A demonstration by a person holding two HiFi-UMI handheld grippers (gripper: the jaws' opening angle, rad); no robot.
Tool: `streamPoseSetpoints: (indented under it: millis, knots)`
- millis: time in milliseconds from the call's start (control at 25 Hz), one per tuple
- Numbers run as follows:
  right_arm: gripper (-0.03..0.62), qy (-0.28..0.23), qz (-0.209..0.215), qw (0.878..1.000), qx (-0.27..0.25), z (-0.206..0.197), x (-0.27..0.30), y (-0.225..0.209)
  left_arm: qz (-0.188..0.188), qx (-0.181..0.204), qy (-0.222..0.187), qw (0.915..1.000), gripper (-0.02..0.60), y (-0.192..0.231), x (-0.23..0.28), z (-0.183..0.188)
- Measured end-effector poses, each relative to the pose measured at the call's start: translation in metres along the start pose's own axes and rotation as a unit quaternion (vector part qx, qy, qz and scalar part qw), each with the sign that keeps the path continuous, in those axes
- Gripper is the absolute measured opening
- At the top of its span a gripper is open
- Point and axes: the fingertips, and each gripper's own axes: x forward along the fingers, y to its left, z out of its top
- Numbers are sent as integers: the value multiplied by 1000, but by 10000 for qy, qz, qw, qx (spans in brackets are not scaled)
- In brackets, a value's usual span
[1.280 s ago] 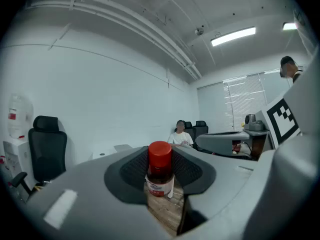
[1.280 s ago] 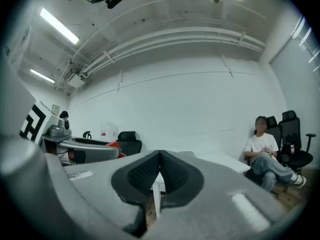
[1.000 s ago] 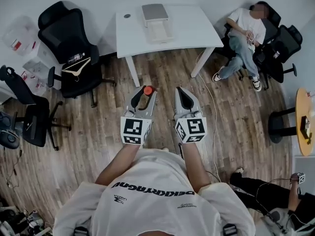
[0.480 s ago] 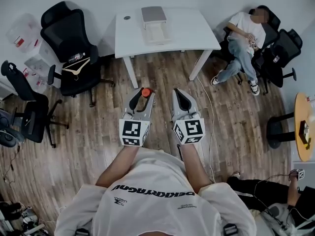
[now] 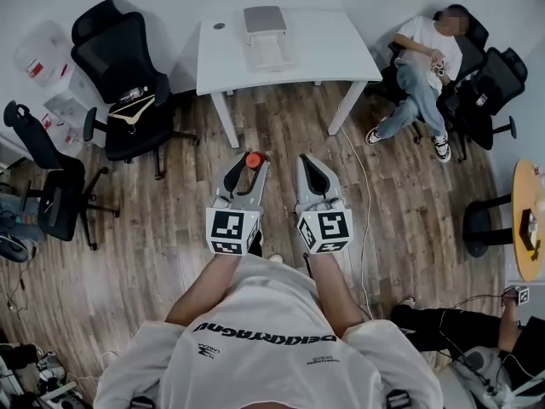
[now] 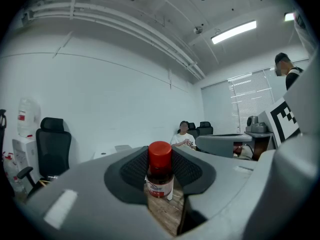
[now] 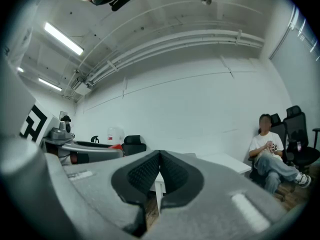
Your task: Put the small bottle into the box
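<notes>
A: Found the small bottle [image 6: 160,171] where?

B: Pinched upright between the jaws of the left gripper [image 5: 246,164], red cap on top. Gripped at the body, below the cap, probably to stop it tipping on the way.

A: Jaws spread wide for that?

B: Spread just enough for the bottle, pressed against both its sides. Held level above the wooden floor [image 5: 170,228], well apart from the white table [image 5: 341,49].

A: Noticed anything in the right gripper [image 5: 313,164]?

B: Nothing. Pressed together, tip against tip, with no load. Held level just beside the left one, likely kept in reserve, perhaps for steadying the box later.

A: Spotted the box [image 5: 271,54]?

B: Took the pale open container on the table for it; couldn't say for sure from that far off. Set toward the table's middle, apparently within reach from the near edge.

A: Judged how far along?

B: Picked up, not yet delivered. Needed next, at a guess: an approach to the table, then a lowering well inside the box before any release, to avoid a drop or a topple.
</notes>
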Motion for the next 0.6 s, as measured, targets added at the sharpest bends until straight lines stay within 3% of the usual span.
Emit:
streamPoseSetpoints:
  millis: [600]
  knots:
    - [0, 146, -61, 9998, 75, -18, 61, -44, -49, -55, 72, 9999, 146, 24, 70, -12]
